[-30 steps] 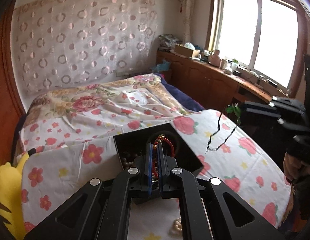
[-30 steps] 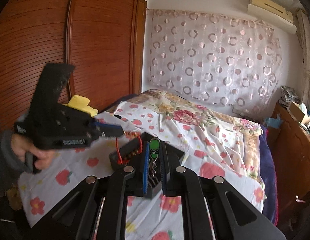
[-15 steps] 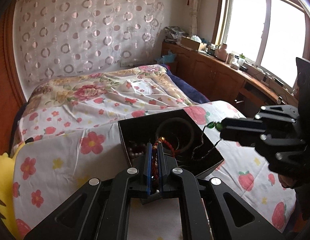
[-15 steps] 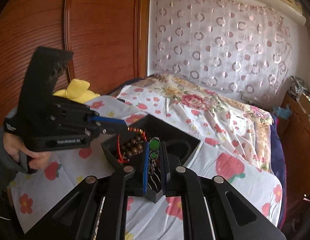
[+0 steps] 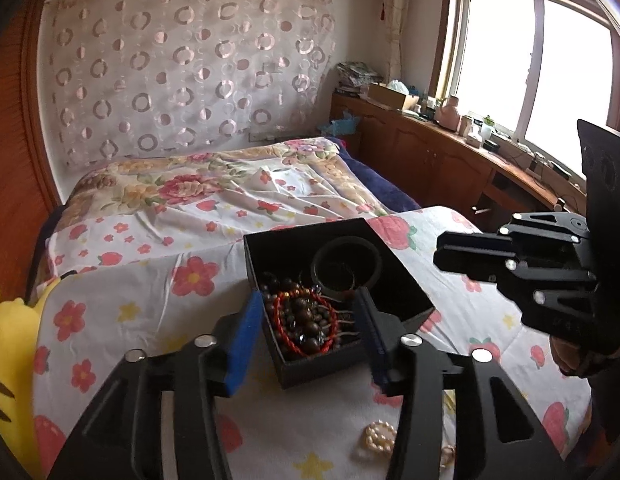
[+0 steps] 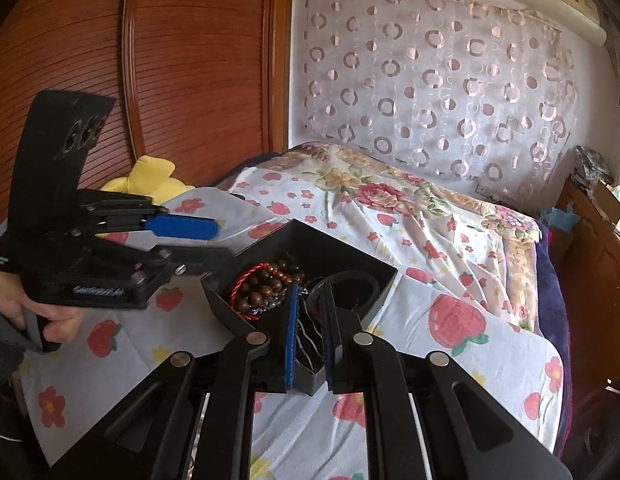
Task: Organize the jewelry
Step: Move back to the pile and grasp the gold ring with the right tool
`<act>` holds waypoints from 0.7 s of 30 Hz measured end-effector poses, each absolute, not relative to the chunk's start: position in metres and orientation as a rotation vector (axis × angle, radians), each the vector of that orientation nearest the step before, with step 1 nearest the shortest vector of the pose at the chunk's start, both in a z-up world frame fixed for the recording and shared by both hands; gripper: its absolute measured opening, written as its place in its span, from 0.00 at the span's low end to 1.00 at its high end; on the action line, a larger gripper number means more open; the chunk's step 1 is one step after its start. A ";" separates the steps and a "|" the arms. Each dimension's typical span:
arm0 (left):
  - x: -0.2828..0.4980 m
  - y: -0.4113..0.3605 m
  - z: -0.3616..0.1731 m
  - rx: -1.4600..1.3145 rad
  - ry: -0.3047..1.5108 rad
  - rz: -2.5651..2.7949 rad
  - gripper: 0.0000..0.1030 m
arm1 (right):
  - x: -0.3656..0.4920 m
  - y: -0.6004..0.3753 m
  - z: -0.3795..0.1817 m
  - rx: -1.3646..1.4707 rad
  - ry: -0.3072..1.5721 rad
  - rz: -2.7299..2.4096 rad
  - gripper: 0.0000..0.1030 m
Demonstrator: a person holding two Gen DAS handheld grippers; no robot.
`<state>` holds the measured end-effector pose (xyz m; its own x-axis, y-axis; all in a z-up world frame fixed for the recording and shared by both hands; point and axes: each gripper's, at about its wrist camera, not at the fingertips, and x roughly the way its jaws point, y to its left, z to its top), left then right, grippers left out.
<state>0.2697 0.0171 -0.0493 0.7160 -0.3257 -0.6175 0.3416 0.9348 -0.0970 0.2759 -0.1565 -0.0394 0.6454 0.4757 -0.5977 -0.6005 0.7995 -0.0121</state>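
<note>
The left gripper (image 5: 305, 320) is opening its jaws above the black box (image 5: 394, 246), and nothing is pinched between them; the red cord bracelet (image 5: 305, 322) with brown beads lies loose inside. The right gripper (image 6: 308, 332) stays nearly closed on a thin dark chain (image 6: 305, 340) over the box's near corner. Such chain is light and limp, easy to tangle. The pearl piece (image 5: 378, 438) on the flowered cloth (image 5: 109, 320) is best taken across its middle

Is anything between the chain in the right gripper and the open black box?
Nothing visible. The chain runs between the right gripper fingers down into the black box, beside the beaded bracelets. The left gripper, jaws opening and empty, is at the box's left edge.
</note>
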 end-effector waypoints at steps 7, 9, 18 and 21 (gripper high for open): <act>0.234 0.022 -0.041 0.017 0.650 -0.339 0.75 | 0.249 -0.170 -0.034 -0.160 0.618 0.601 0.13; 0.222 0.023 -0.039 0.015 0.638 -0.330 0.83 | 0.240 -0.172 -0.035 -0.159 0.622 0.594 0.13; 0.177 0.030 -0.042 0.002 0.637 -0.311 0.88 | 0.199 -0.178 -0.060 -0.136 0.678 0.576 0.30; 0.167 0.032 -0.050 -0.002 0.650 -0.308 0.88 | 0.187 -0.175 -0.077 -0.139 0.717 0.582 0.30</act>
<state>0.1669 0.0322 -0.0498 0.7522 -0.2831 -0.5950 0.2820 0.9544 -0.0976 0.1866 -0.1746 -0.0769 0.6035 0.4551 -0.6548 -0.5476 0.8334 0.0745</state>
